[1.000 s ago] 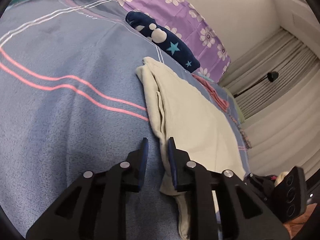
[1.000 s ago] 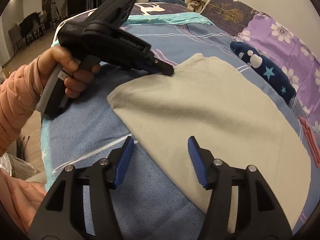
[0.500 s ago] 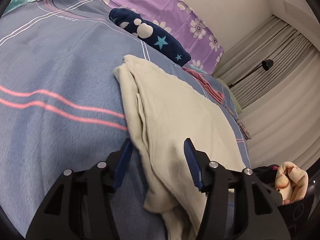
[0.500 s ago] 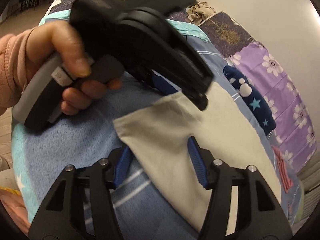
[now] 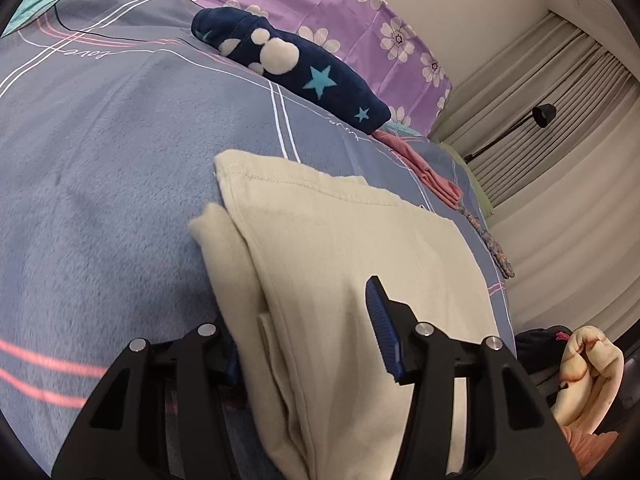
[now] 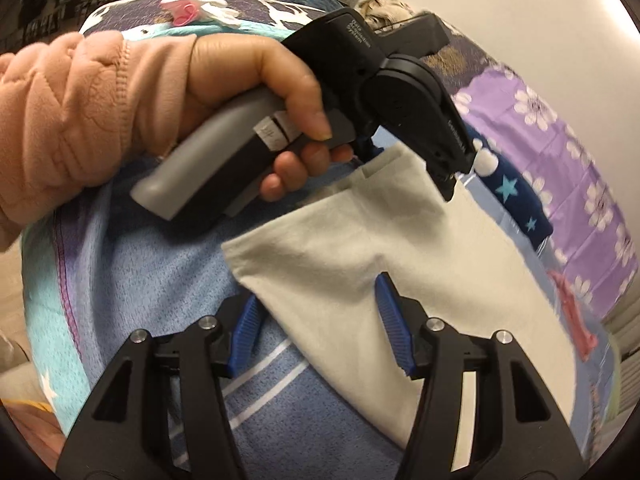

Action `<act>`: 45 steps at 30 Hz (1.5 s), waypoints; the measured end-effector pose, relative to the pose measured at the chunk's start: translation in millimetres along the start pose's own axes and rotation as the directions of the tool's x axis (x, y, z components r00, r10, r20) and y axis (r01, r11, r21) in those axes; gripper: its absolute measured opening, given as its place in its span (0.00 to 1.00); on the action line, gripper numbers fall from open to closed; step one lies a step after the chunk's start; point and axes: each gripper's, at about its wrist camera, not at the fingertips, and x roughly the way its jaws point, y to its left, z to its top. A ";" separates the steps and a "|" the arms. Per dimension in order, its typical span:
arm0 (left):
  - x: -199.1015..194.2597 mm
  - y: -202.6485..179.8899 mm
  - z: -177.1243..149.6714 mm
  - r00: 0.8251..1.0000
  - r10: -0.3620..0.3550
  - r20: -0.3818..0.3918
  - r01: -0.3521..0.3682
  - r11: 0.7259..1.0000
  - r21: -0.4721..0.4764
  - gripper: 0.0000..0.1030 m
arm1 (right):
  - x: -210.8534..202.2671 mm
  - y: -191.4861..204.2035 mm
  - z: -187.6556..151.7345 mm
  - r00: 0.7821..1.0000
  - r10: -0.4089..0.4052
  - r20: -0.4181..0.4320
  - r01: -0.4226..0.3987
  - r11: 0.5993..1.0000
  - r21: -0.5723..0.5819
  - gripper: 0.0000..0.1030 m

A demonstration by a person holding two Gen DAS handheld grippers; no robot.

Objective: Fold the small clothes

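Observation:
A cream garment (image 5: 352,248) lies folded on the blue-grey bedspread (image 5: 100,160). My left gripper (image 5: 308,340) is open, its jaws straddling the garment's near left edge; the left jaw is partly hidden under the cloth. In the right wrist view the same garment (image 6: 360,248) lies ahead. My right gripper (image 6: 320,320) is open, its jaws straddling the garment's near corner. The left gripper's body (image 6: 380,92), held in a hand, hovers over the garment's far corner.
A navy plush garment with stars (image 5: 288,64) lies against a purple flowered pillow (image 5: 360,28). A pink garment (image 5: 428,172) lies further right on the bed. Curtains (image 5: 560,160) and a black lamp (image 5: 540,116) stand beyond. The bed's edge (image 6: 48,320) is at lower left.
The left gripper went from nearly shut to wide open and moved forward over the garment's edge. The right gripper closed in on the garment's near corner, staying open.

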 end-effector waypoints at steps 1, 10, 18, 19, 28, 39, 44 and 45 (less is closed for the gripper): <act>1.8 -2.4 2.8 1.000 0.016 -0.015 -0.016 1.000 0.011 0.50 | 0.8 0.3 2.8 1.000 0.000 -0.005 0.000 1.000 0.006 0.55; 5.9 -11.7 10.2 0.988 0.125 -0.090 -0.117 0.989 0.094 0.40 | 13.8 -3.2 12.8 0.998 -0.058 -0.022 0.059 0.996 0.059 0.31; 14.6 -4.8 17.5 0.993 0.115 -0.041 -0.114 0.993 0.012 0.28 | 18.6 -8.1 13.7 0.999 -0.045 -0.021 0.047 0.996 0.079 0.32; 14.5 -5.2 18.7 0.991 0.125 -0.043 -0.125 0.992 0.010 0.18 | 17.3 -10.6 13.3 0.999 -0.048 -0.018 0.049 0.995 0.092 0.16; 5.0 -56.1 43.6 0.989 0.149 0.010 -0.149 0.982 0.114 0.07 | -35.5 -83.5 0.5 0.987 0.057 0.153 -0.106 0.937 0.333 0.07; 29.8 -131.1 64.7 0.981 0.193 0.009 -0.191 0.963 0.192 0.07 | -62.6 -179.5 -57.7 0.932 0.222 0.287 -0.355 0.717 0.600 0.06; 50.6 -165.0 65.6 0.975 0.221 -0.004 -0.214 0.950 0.226 0.07 | -73.1 -208.4 -92.2 0.904 0.249 0.348 -0.425 0.620 0.659 0.05; 57.0 -173.2 66.3 0.973 0.230 -0.008 -0.222 0.946 0.235 0.07 | -76.1 -213.5 -98.3 0.902 0.247 0.355 -0.429 0.611 0.665 0.05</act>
